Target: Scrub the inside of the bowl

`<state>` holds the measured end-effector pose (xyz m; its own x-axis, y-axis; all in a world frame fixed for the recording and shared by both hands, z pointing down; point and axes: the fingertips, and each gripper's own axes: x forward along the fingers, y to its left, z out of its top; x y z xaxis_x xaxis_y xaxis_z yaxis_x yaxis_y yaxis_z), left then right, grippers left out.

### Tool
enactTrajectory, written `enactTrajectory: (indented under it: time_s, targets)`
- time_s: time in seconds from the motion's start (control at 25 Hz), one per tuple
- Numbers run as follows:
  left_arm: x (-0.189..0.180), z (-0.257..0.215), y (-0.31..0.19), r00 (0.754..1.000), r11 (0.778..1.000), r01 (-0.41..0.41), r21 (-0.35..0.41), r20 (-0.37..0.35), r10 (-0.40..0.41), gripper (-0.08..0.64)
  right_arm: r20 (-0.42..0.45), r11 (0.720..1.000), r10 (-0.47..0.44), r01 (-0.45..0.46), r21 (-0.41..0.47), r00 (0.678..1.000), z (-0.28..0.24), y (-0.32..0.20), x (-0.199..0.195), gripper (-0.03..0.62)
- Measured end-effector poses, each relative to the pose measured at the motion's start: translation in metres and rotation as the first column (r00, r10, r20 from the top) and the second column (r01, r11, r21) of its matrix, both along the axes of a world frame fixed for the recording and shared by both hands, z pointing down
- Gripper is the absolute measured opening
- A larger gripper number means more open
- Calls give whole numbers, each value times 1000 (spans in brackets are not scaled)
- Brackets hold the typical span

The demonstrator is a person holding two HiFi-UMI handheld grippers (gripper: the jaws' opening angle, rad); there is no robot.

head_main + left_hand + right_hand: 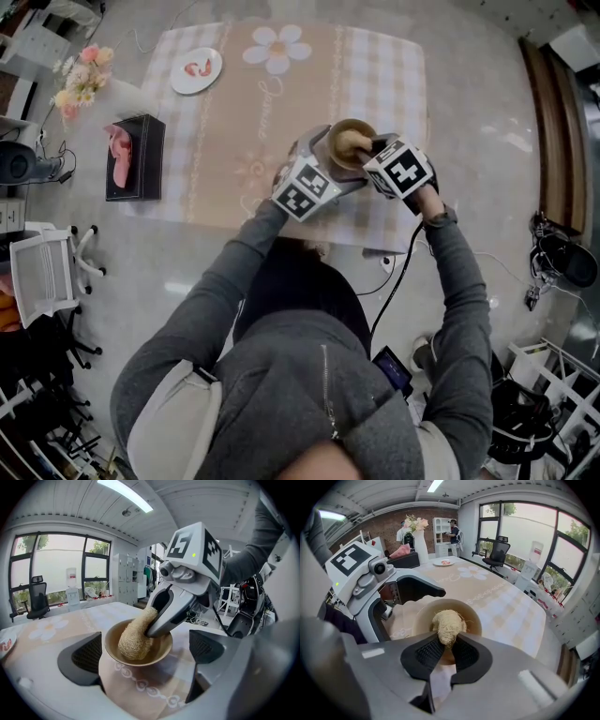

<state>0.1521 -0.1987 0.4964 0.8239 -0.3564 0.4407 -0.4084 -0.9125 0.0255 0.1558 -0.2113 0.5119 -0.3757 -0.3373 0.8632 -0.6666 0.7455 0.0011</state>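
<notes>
A tan bowl (350,126) stands near the front edge of the table on the checked cloth (281,112). A pale loofah sponge (349,143) reaches down into the bowl. My right gripper (447,649) is shut on the loofah (448,624), which sticks out past its fingertips over the bowl (423,616). In the left gripper view the right gripper (157,627) presses the loofah (135,639) against the inner wall of the bowl (159,657). My left gripper (146,651) is open, one jaw on each side of the bowl, and a gap shows on the right side.
A white plate (196,70) with red bits lies at the table's far left. A black box (136,157) with something pink in it sits at the left edge, next to a vase of flowers (80,80). A white chair (42,272) stands on the floor to the left.
</notes>
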Motion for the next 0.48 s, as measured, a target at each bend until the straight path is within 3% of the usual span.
enactTrajectory:
  time_s: [0.28,0.4,0.48]
  targets:
    - [-6,-26,4,999,999,27,36,-37,-26,574,69,997,53,-57,53,996,-22,5,-5,49]
    - [-7,-48,5,995,997,51,53,-88,-47,527,150,986,121,-137,95,981,-44,5,0,49]
    - [-6,-65,7,990,996,59,68,-129,-50,506,233,968,185,-218,126,955,-64,4,5,51]
